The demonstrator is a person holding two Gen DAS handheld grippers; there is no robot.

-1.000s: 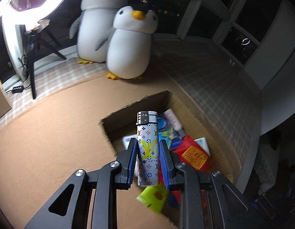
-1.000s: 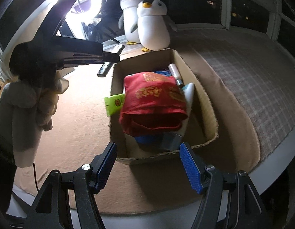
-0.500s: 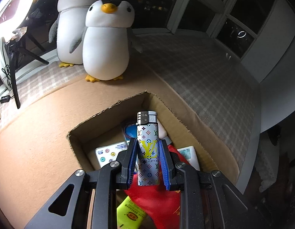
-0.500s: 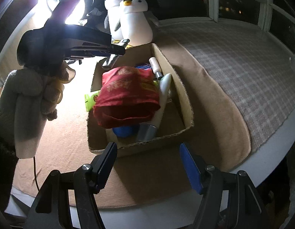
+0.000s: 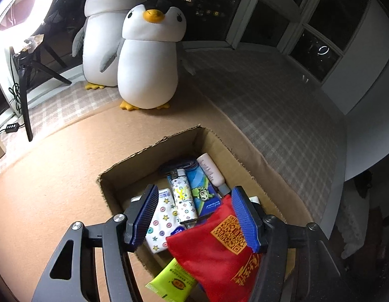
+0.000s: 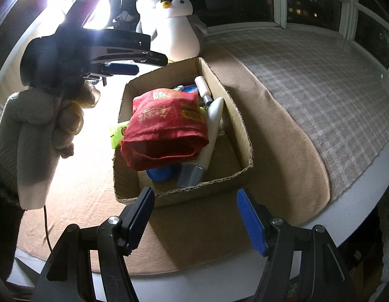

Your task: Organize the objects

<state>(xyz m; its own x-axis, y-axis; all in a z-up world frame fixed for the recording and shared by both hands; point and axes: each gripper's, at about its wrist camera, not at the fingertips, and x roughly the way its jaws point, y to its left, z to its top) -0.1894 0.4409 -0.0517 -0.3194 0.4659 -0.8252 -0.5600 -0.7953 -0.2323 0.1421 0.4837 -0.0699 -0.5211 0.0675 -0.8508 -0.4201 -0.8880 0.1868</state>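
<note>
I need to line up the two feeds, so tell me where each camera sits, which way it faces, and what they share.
Left wrist: on the left gripper, above the cardboard box, looking down at the lighter and on to two plush penguins; open blue pads show.
Right wrist: on the right gripper, at the box's near end; the gloved left hand shows.
Shared: box, red pouch, penguins.
</note>
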